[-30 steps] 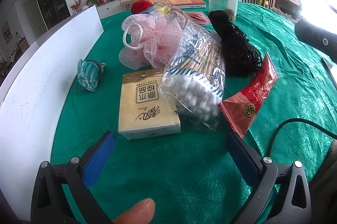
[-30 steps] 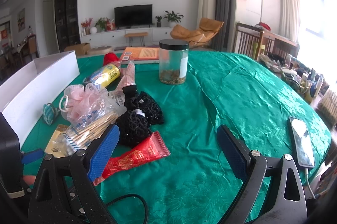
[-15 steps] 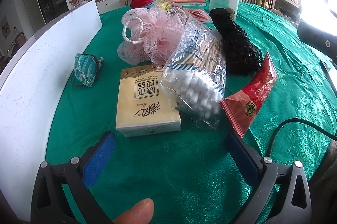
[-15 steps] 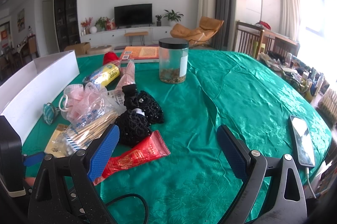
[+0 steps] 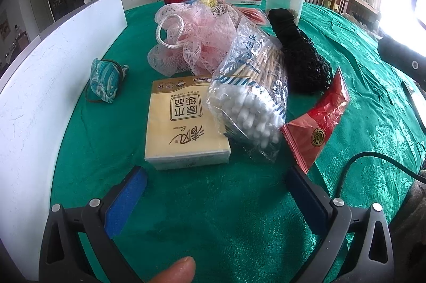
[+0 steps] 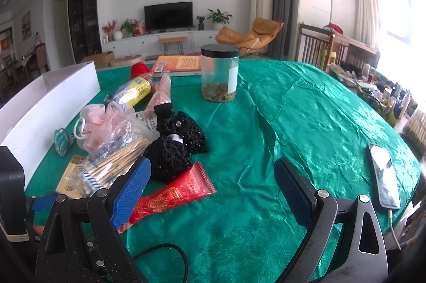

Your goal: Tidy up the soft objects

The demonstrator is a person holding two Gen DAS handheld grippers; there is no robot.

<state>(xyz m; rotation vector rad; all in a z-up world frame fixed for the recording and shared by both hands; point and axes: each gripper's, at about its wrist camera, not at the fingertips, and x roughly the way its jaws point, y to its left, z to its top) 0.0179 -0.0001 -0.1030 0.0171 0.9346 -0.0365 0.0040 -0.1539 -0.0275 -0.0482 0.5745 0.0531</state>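
A pile of objects lies on the green tablecloth (image 5: 213, 216): a yellow tissue pack (image 5: 183, 123), a bag of cotton swabs (image 5: 253, 93), a pink mesh bath sponge (image 5: 197, 40), a black net item (image 5: 303, 61), a red packet (image 5: 316, 128) and a teal pouch (image 5: 103, 80). My left gripper (image 5: 215, 184) is open and empty, just short of the tissue pack. My right gripper (image 6: 213, 187) is open and empty, to the right of the pile, its left finger (image 6: 130, 192) near the red packet (image 6: 175, 195).
A white box (image 5: 40, 85) stands along the left of the table. A clear jar with a black lid (image 6: 219, 72), an orange book (image 6: 181, 63) and a red yarn ball (image 6: 139, 69) sit behind the pile. A phone (image 6: 383, 173) lies at the right edge.
My left gripper has moved forward toward the tissue pack and cotton swabs. My right gripper has stayed almost still.
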